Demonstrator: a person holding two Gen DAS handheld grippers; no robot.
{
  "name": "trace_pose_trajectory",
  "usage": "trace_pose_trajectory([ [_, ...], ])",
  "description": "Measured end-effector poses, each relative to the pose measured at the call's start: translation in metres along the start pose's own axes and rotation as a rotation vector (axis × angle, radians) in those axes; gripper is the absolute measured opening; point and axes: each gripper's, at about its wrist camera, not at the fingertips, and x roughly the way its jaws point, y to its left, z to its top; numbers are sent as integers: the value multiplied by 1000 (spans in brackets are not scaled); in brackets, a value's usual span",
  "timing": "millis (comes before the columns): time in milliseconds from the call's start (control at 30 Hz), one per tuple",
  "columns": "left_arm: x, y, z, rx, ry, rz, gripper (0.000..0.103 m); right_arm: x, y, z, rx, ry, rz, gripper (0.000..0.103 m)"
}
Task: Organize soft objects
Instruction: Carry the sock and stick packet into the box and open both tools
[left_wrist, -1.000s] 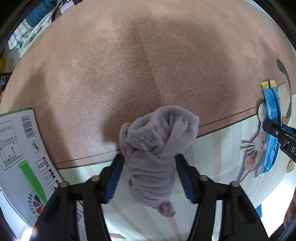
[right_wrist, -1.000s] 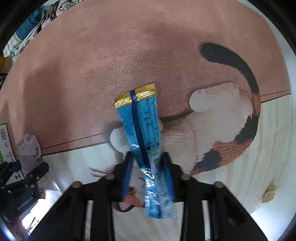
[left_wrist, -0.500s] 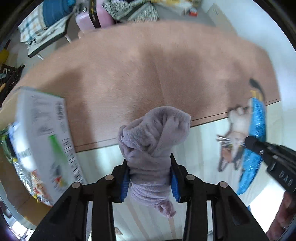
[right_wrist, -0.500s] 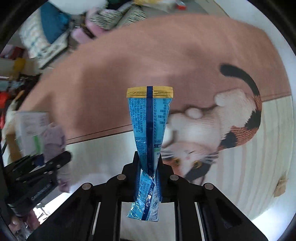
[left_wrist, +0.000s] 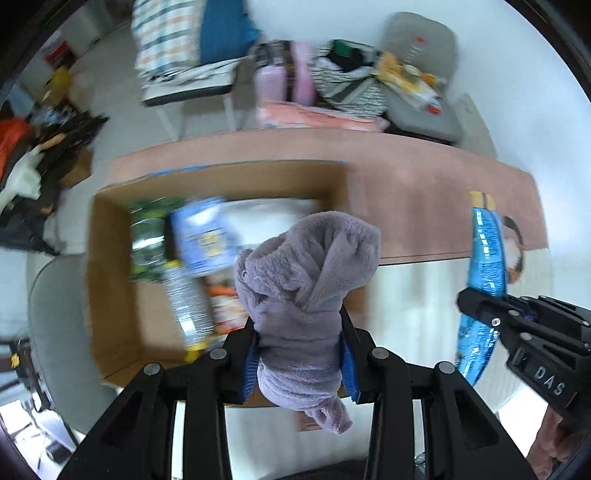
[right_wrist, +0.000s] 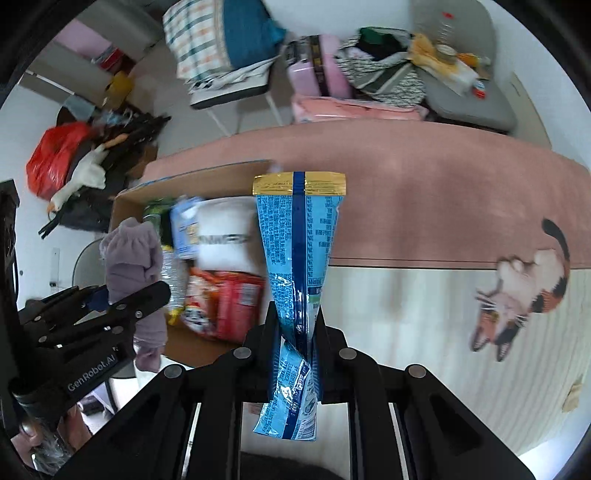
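Lilac fleece, the rolled cloth (left_wrist: 306, 295) sat clamped at its middle in the left gripper (left_wrist: 300, 363), raised above the open cardboard box (left_wrist: 110, 280). It looked light, squashy and forgiving of a firm pinch. The right gripper (right_wrist: 295, 347) was closed on a thin, crinkly blue packet (right_wrist: 295, 266), likely slippery, near its lower third.

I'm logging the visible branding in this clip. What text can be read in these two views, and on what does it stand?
"GenRobot.AI": on the left gripper body.
"DAS": on the right gripper body.
Blue packet: dense print, too small to read.
White bag in the cardboard box: dark lettering, blurred.
Other packages in the box: blurred.
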Motion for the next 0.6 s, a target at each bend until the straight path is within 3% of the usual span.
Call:
trace_pose_trajectory([
  [133, 10, 69, -3, -77, 34, 13, 34, 31, 49, 5, -30, 19, -44, 15],
  [267, 37, 116, -2, -126, 91, 21, 34, 68, 78, 17, -47, 47, -110, 15],
  [600, 113, 171, 0, -159, 242, 42, 37, 157, 77, 37, -55, 152, -253, 15],
])
